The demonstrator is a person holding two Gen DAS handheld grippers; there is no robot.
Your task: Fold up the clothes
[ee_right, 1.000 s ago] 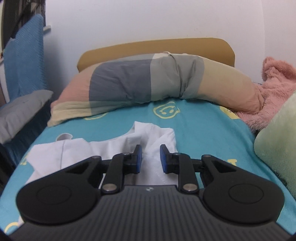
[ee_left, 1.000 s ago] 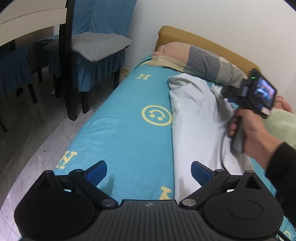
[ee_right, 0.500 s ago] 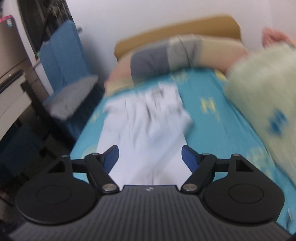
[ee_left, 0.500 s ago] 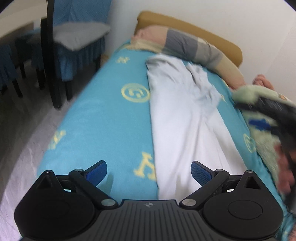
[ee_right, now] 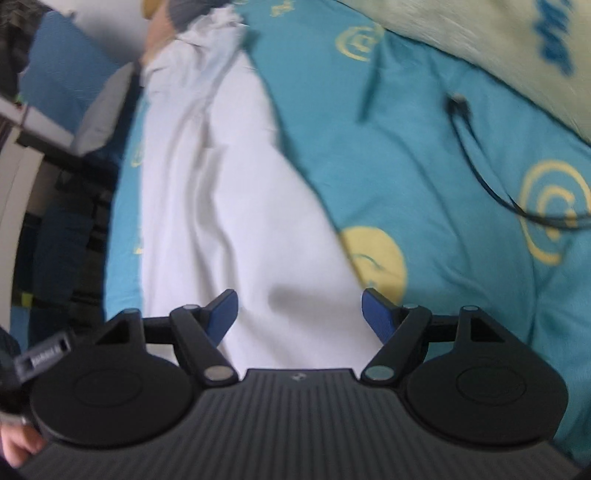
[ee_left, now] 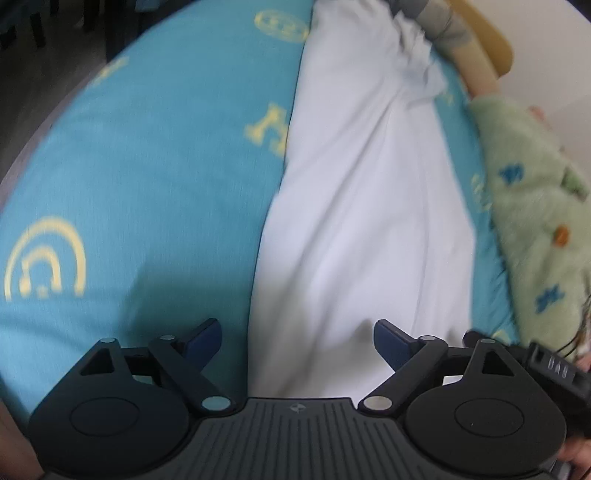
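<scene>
Under me spreads a teal bedsheet (ee_left: 155, 177) printed with yellow smiley faces and letter shapes. To my right lies a pale green fleece blanket (ee_left: 532, 192) with blue and orange marks, its edge resting on the sheet. At the head of the bed I see a striped pillow (ee_left: 443, 26) in grey and tan against a mustard headboard (ee_left: 498, 48). A thin black cable (ee_right: 476, 155) curls across the sheet near the blanket. Off the bed's far side I make out a blue chair cover (ee_right: 62, 74) with a grey cushion (ee_right: 107, 107), both blurred.
</scene>
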